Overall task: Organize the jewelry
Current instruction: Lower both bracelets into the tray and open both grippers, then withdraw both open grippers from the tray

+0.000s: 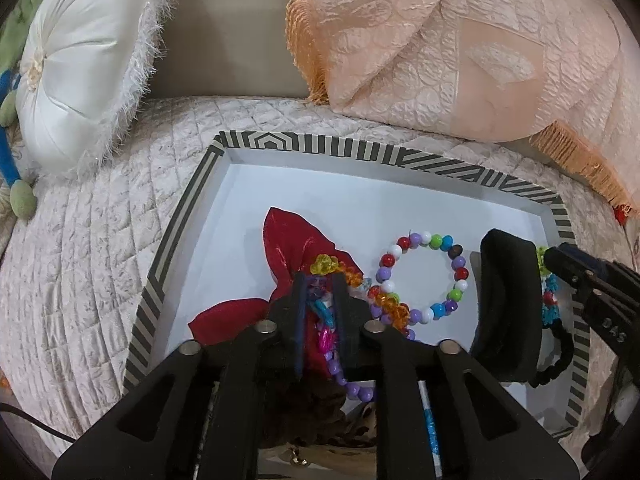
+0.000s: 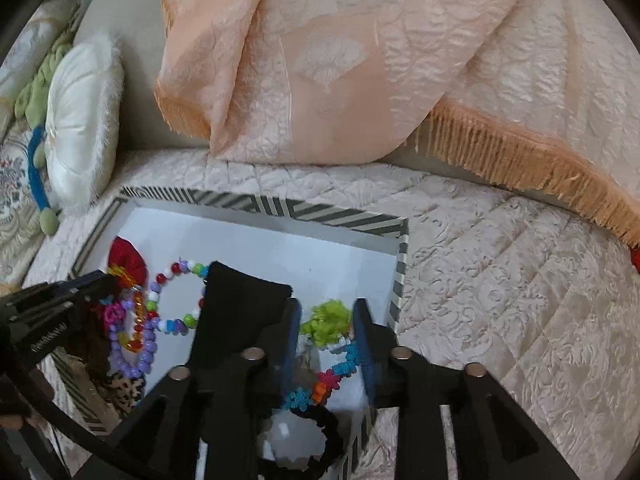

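A striped-rim box with a white floor lies on the bed and also shows in the right wrist view. In it lie a red satin pouch, a multicoloured bead bracelet, a black velvet pouch and a black scrunchie. My left gripper is nearly closed around a strand of orange, yellow, pink and purple beads over the red pouch. My right gripper is open over a green, blue and orange trinket strand beside the black pouch.
A white round fringed cushion lies at the back left. Peach fringed cushions lean behind the box. A quilted cream bedspread surrounds it. A blue and green plush toy lies at the far left.
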`<state>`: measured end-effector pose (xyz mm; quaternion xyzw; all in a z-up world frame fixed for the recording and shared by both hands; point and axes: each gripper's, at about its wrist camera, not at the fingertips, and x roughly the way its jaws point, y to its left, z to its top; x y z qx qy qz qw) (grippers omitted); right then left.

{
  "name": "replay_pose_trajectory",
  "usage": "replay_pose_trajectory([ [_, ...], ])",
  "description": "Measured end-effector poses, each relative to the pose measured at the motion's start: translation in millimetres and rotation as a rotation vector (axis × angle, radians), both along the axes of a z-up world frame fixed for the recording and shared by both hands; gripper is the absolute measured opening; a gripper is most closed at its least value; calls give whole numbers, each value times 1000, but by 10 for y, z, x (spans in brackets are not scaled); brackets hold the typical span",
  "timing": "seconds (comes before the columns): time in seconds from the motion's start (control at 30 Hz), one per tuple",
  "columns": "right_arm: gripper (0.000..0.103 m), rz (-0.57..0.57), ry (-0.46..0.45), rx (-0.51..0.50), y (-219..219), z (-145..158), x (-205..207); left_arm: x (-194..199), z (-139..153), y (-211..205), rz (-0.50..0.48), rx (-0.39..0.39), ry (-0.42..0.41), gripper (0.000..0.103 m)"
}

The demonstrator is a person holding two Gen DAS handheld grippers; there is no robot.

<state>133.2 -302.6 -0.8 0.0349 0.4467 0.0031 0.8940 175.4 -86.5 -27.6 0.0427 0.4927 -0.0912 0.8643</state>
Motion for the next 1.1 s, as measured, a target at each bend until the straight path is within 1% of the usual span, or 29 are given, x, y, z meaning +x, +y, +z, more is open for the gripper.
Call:
replay_pose_trajectory([
  [0.07,28,1,-10,24,-18,53,-73,-32,31,10,-2,-16,-11,44],
  [0.1,28,2,-15,25,-7,78,-115,-54,53,18,-2,-22,-15,45],
  [0.23,29,11,-32,46,54,167,-315,-148,125,23,-2,-12,-31,47],
  [0.43,30,-7,-74,50,235,251,-695,-429,242,105,20,-6,-64,47],
  [0.53,30,-17,-80,46,302,251,-825,-606,301,138,19,-1,-84,47],
  [0.7,31,-46,-87,88,381,283,-1086,-906,394,212,9,-2,-117,47],
  [0.8,31,-51,-80,94,457,272,-1205,-1058,437,245,8,0,-130,47],
  [0.9,33,-49,-75,96,554,261,-1311,-1195,475,282,13,-13,-138,47],
  [1.03,38,-56,-84,98,632,292,-1420,-1351,527,322,14,-12,-154,47],
  [1.1,39,-55,-94,76,684,326,-1472,-1422,562,347,15,-10,-171,47],
])
